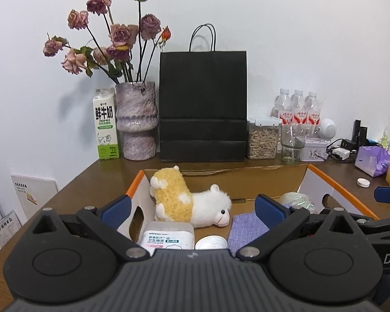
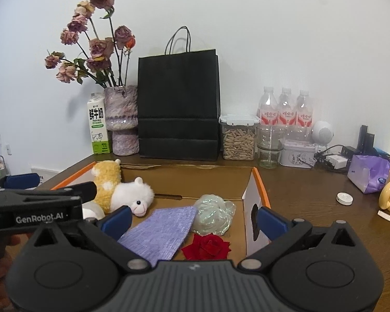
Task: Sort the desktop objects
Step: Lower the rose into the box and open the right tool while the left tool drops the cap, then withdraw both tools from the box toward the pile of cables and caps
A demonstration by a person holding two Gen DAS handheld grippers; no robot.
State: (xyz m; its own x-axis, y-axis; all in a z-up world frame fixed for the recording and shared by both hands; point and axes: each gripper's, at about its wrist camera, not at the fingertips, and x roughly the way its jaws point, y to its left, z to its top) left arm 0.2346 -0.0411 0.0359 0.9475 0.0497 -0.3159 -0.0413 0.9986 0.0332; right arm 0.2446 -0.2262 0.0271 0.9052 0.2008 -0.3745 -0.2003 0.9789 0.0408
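Blue-padded left gripper (image 1: 192, 209) gapes wide and empty above the open orange-rimmed cardboard box (image 1: 325, 179), where a yellow-and-white plush alpaca (image 1: 192, 202) lies at the far left, near a white cotton-swab tub (image 1: 166, 236). Over on the right view, the right gripper (image 2: 193, 219) stands equally wide, nothing between its pads, over a lilac woven cloth (image 2: 161, 231), red fabric rose (image 2: 208, 245) and crumpled clear wrap (image 2: 213, 215).

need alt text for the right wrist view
Open tongs hover above a cardboard box holding a plush alpaca, purple cloth, red rose and clear wrap. A black bag stands behind.
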